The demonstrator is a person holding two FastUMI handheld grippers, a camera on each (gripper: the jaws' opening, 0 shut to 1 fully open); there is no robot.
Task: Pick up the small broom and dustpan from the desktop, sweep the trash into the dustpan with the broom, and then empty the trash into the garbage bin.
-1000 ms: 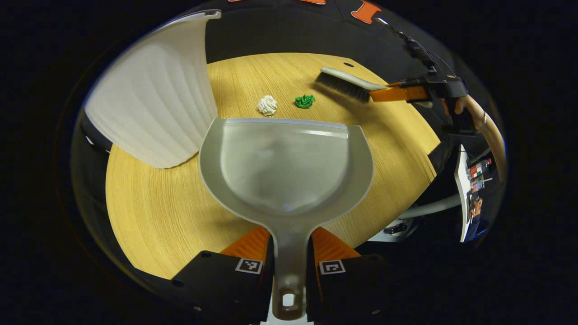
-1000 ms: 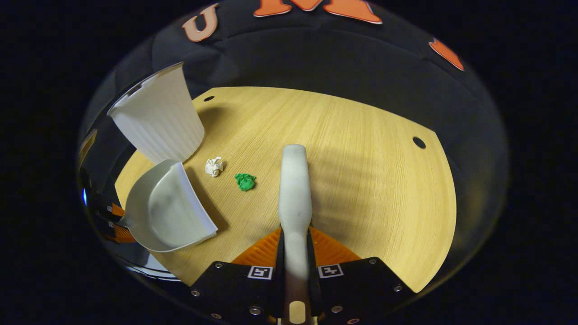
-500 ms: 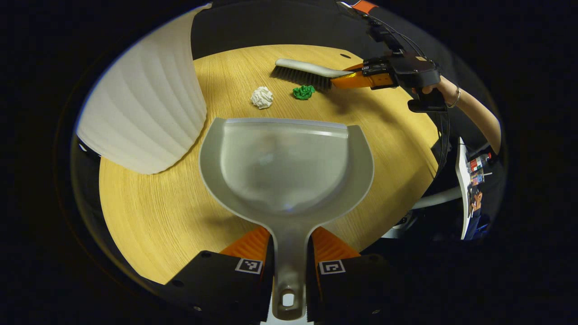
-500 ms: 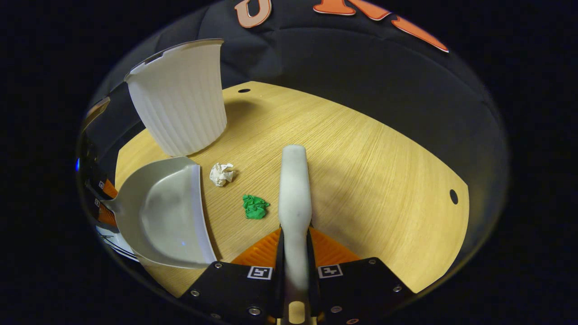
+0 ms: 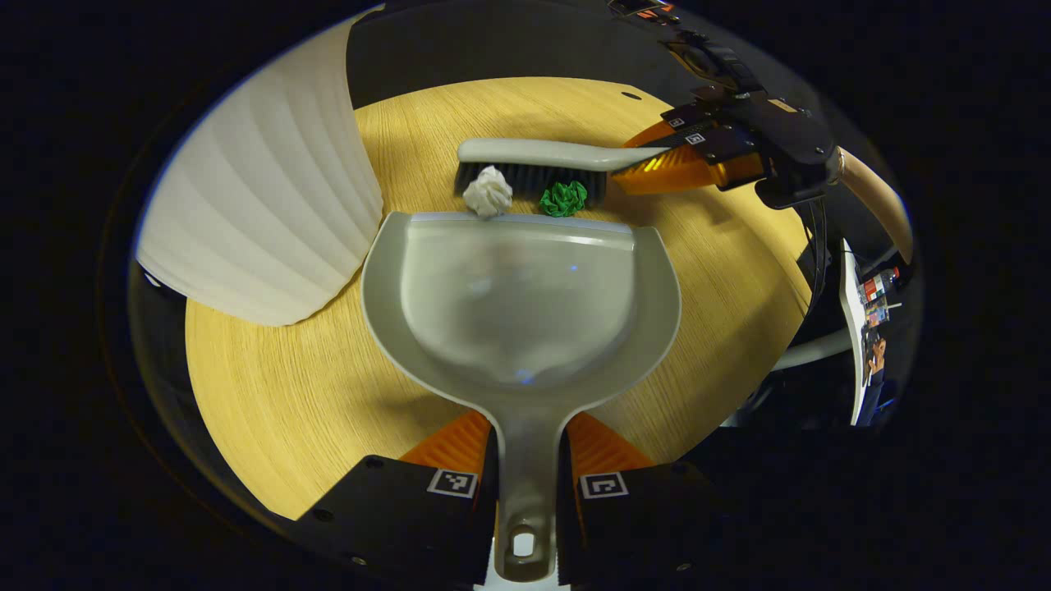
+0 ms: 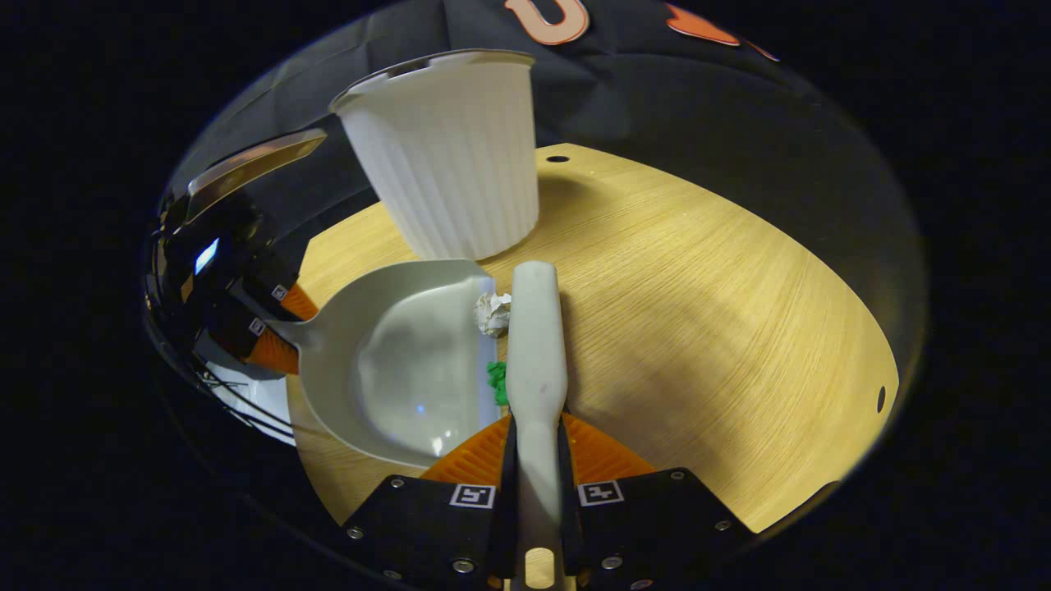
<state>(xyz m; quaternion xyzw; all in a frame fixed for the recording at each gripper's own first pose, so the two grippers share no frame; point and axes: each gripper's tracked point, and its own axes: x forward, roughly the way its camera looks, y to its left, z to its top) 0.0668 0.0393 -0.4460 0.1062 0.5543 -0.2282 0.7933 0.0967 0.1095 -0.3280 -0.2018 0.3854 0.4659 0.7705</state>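
My left gripper [image 5: 527, 460] is shut on the handle of the grey dustpan [image 5: 519, 304], whose front lip rests on the wooden desktop [image 5: 279, 386]. At that lip lie a white paper ball [image 5: 488, 192] and a green paper ball [image 5: 563, 199]. Right behind them stands the small broom [image 5: 542, 156], bristles down, held by the right gripper [image 5: 698, 152]. In the right gripper view, my right gripper [image 6: 538, 464] is shut on the broom [image 6: 535, 345], with the white ball [image 6: 493, 313] and green ball [image 6: 497, 383] squeezed between it and the dustpan [image 6: 402, 361].
A white ribbed garbage bin [image 5: 254, 205] stands on the desk just left of the dustpan, also seen in the right gripper view as the bin [image 6: 447, 156] beyond the broom's tip. A person's forearm [image 5: 874, 201] reaches in at the right. Bare desktop [image 6: 706, 312] spreads right of the broom.
The broom has swept toward the dustpan, pushing both paper balls up to its lip. The dustpan has stayed in place in my left gripper.
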